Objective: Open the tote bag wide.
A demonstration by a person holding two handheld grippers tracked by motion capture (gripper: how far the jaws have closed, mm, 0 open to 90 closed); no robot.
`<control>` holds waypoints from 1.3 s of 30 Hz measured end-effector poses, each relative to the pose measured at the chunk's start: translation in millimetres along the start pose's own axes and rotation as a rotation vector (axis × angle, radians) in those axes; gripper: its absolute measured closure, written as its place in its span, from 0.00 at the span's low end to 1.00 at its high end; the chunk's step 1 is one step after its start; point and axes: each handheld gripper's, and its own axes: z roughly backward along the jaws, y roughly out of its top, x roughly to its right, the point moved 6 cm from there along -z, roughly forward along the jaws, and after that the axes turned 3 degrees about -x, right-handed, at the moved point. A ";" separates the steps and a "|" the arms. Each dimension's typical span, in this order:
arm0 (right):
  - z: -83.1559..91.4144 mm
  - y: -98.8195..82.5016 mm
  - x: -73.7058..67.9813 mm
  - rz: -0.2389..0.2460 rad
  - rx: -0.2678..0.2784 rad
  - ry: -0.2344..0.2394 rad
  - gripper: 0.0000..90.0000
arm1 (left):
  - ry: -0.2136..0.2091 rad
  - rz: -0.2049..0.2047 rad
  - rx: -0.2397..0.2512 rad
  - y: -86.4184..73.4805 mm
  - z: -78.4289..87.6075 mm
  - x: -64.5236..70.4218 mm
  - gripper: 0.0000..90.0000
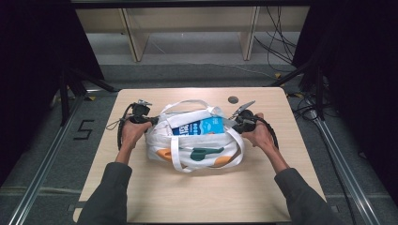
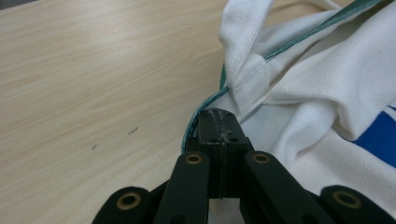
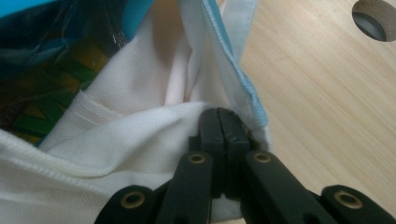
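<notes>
In white bag [image 1: 195,145]: blue packet [image 1: 198,126], lettering unreadable.

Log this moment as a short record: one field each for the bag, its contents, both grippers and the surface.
bag: white cloth bag with straps, lying mid-table, mouth held apart at both ends
contents: blue package showing in the opening
left gripper: fingers shut, pinching the bag's green-trimmed edge at its left end
right gripper: fingers shut, pinching the bag's blue-trimmed edge at its right end
surface: light wooden table with a round hole near its far edge
</notes>
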 end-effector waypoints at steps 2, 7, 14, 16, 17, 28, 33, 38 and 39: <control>2.2 0.7 -0.2 0.027 -0.001 -0.016 1.00 | 0.009 -0.020 -0.001 0.9 2.7 0.6 0.99; 26.0 9.3 -6.7 0.035 0.051 -0.025 1.00 | 0.041 -0.092 -0.002 3.9 27.4 17.7 0.95; 56.4 10.7 -49.9 0.115 0.114 0.124 1.00 | -0.197 -0.156 -0.002 -23.3 57.7 80.4 0.94; 63.7 0.6 -57.0 0.123 0.083 0.159 1.00 | -0.224 -0.186 -0.016 -36.0 63.9 89.4 0.96; 64.9 -5.2 -58.4 0.127 0.065 0.156 1.00 | -0.236 -0.196 -0.008 -40.8 66.6 90.9 0.96; 60.5 -14.1 -67.7 0.177 -0.011 0.100 1.00 | -0.227 -0.252 -0.070 -64.4 58.9 104.6 0.99; 77.8 -7.4 -67.4 0.127 0.077 0.142 1.00 | -0.225 -0.202 0.021 -53.7 70.8 101.0 0.96; 84.8 -4.3 -61.7 0.100 0.120 0.121 1.00 | -0.228 -0.190 0.074 -46.9 79.4 103.0 0.94; 85.9 -4.3 -61.6 0.103 0.119 0.126 1.00 | -0.234 -0.188 0.075 -46.3 80.7 103.8 0.93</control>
